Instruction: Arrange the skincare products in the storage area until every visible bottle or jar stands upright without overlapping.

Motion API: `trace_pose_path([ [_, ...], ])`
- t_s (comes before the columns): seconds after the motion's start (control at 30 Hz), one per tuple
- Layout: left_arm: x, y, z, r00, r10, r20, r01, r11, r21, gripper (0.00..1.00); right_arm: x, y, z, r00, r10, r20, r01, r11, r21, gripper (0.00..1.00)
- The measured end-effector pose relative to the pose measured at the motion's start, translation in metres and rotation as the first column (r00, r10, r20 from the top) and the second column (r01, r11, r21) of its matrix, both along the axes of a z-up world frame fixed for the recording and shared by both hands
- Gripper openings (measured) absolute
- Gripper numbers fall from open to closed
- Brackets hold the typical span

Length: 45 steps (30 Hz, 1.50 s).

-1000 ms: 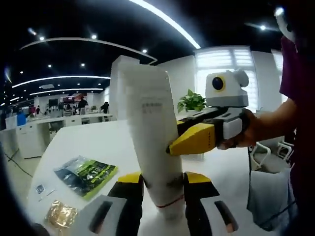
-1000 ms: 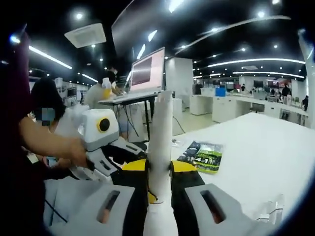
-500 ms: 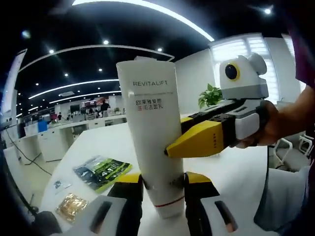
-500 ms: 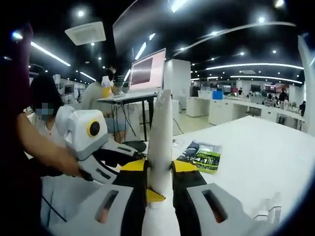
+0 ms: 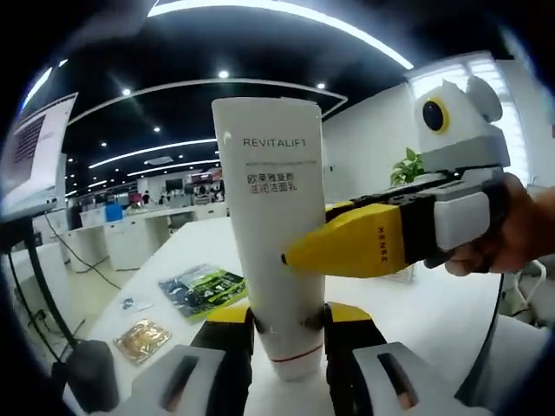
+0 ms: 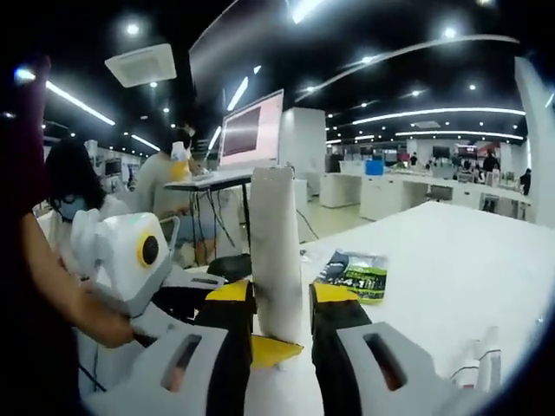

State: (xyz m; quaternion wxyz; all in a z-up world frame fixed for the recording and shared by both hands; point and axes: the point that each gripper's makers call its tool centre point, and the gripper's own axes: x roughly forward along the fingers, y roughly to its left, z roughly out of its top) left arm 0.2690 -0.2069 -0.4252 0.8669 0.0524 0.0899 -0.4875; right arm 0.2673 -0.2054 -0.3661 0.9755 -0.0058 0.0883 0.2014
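A white tube (image 5: 270, 217) printed REVITALIFT stands upright with its cap end down, lifted above the white table (image 5: 425, 303). My left gripper (image 5: 288, 325) is shut on its lower end. My right gripper (image 5: 295, 256) comes in from the right, held by a hand; one yellow jaw presses on the tube's front face and the other is hidden behind it. In the right gripper view the same tube (image 6: 276, 251) rises between the jaws of the right gripper (image 6: 279, 299), which close on its sides. The left gripper (image 6: 274, 351) reaches in from the lower left.
A green packet (image 5: 204, 289) and a gold sachet (image 5: 143, 340) lie flat on the table to the left. The green packet (image 6: 357, 275) lies to the right in the right gripper view. A laptop on a stand (image 6: 251, 130) and seated people are beyond the table's edge.
Both cameras have swung, so the background shifted. The tube now looks wider between the right jaws, which stand slightly further apart. Both grippers keep hold of it.
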Motion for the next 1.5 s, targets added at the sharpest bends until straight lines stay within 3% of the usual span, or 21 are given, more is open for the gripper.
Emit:
trace_pose_path([
  [0.07,0.000,0.000,0.000,1.000,0.008,0.000,-0.008,1.000,0.001,0.31,0.001,0.001,0.002,1.000,-0.008,-0.010,0.009,0.999,0.040,0.27],
  [0.1,0.000,0.000,0.000,1.000,0.021,0.002,-0.021,1.000,0.002,0.31,0.003,-0.004,0.000,0.998,-0.050,-0.024,0.051,0.998,0.046,0.29],
  [0.27,0.000,0.000,-0.001,0.997,0.081,0.019,-0.081,0.997,-0.001,0.31,0.008,-0.002,-0.011,0.993,-0.102,-0.066,0.106,0.992,0.062,0.35],
  [0.43,0.000,0.001,-0.001,0.995,0.094,0.027,-0.094,0.996,-0.011,0.31,0.011,0.010,-0.024,0.989,-0.117,-0.087,0.119,0.993,0.021,0.30],
  [0.5,-0.001,0.001,-0.001,0.995,0.096,0.039,-0.096,0.995,-0.006,0.31,0.013,0.005,-0.023,0.986,-0.161,-0.052,0.159,0.986,-0.053,0.27],
  [0.9,-0.001,0.002,0.002,0.996,0.064,0.058,-0.062,0.997,-0.034,0.32,0.014,0.004,-0.023,0.997,-0.031,-0.064,0.025,0.995,-0.096,0.21],
  [1.03,-0.001,0.001,0.012,0.995,0.055,0.087,-0.050,0.997,-0.066,0.30,0.021,-0.010,-0.019,0.998,-0.033,-0.052,0.027,0.994,-0.104,0.20],
  [1.17,0.003,0.003,0.013,0.995,0.060,0.082,-0.055,0.996,-0.063,0.31,0.030,-0.026,-0.012,0.998,-0.039,-0.040,0.035,0.994,-0.104,0.19],
  [1.2,0.005,0.004,0.012,0.995,0.065,0.077,-0.060,0.996,-0.061,0.33,0.036,-0.037,-0.007,0.999,-0.049,-0.022,0.046,0.990,-0.133,0.19],
  [1.33,0.010,0.008,0.007,0.996,0.078,0.049,-0.075,0.996,-0.051,0.36,0.051,-0.066,0.001,0.998,-0.067,-0.010,0.065,0.988,-0.139,0.19],
  [1.5,0.009,0.010,0.009,0.995,0.079,0.063,-0.076,0.996,-0.050,0.35,0.070,-0.106,0.004,0.995,-0.095,-0.010,0.092,0.984,-0.153,0.19],
])
